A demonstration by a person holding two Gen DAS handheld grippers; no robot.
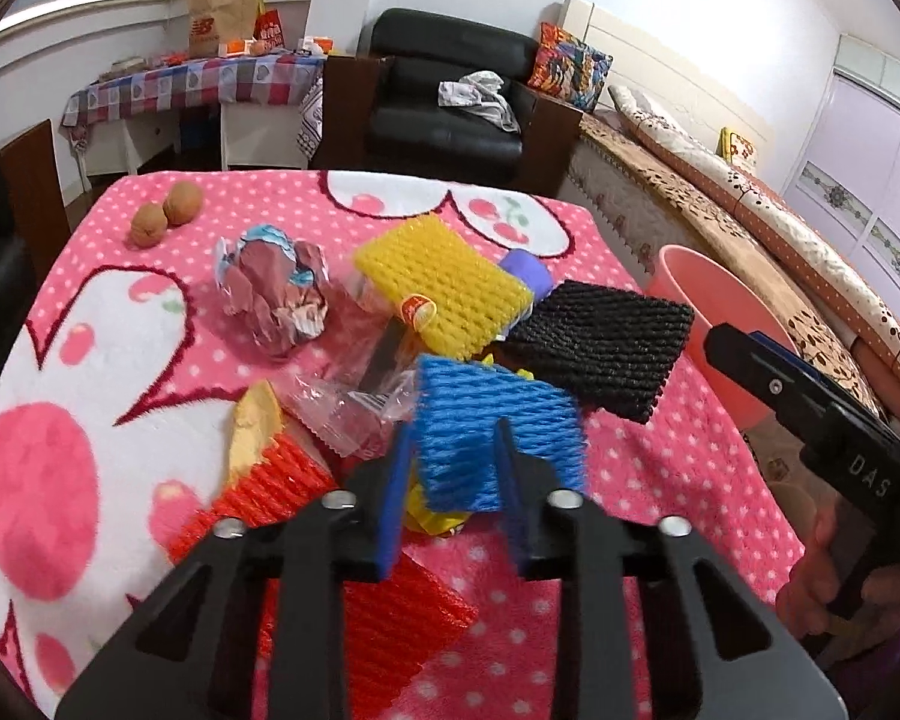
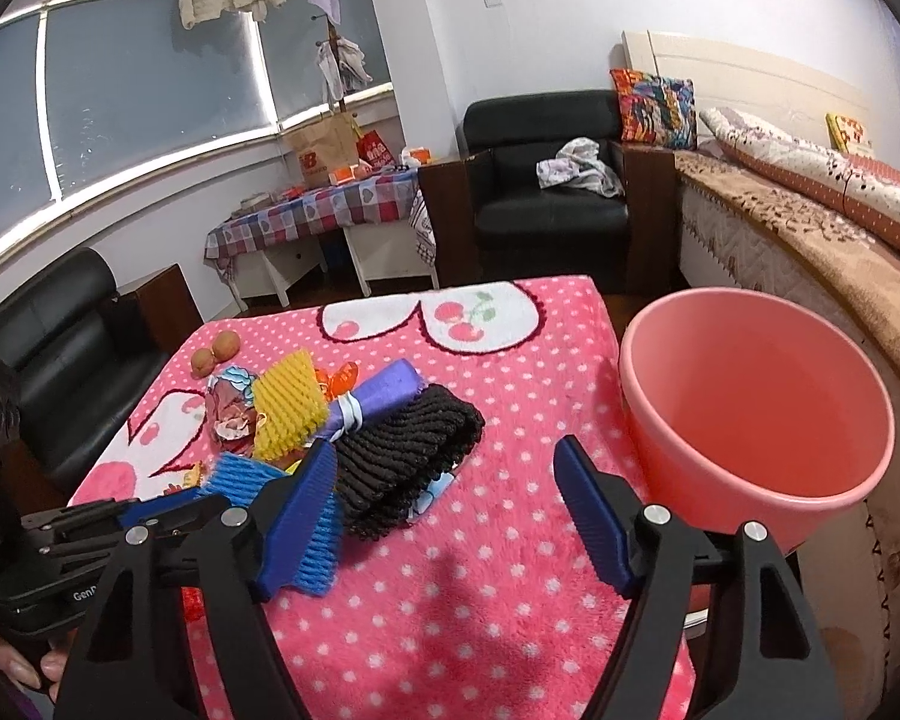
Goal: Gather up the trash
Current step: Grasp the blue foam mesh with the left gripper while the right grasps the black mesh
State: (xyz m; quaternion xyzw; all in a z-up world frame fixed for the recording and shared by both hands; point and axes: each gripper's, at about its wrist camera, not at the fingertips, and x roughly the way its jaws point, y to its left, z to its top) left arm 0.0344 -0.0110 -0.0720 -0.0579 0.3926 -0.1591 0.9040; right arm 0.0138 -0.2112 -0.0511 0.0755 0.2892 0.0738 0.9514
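Observation:
My left gripper (image 1: 457,450) is shut on a blue foam net (image 1: 498,432) and holds it just above the pile of trash on the pink table. The pile holds a yellow foam net (image 1: 444,288), a black foam net (image 1: 606,342), a red foam net (image 1: 342,546), crumpled wrappers (image 1: 276,288) and clear plastic (image 1: 354,414). My right gripper (image 2: 450,468) is open and empty above the table, between the black net (image 2: 402,462) and the pink bin (image 2: 756,414). The blue net (image 2: 258,480) shows at its left finger.
The pink bin (image 1: 708,324) stands off the table's right edge. Two walnuts (image 1: 168,213) lie at the far left of the table. A purple roll (image 2: 384,396) lies behind the black net. A black armchair (image 1: 450,96) and a bed (image 1: 750,228) stand beyond.

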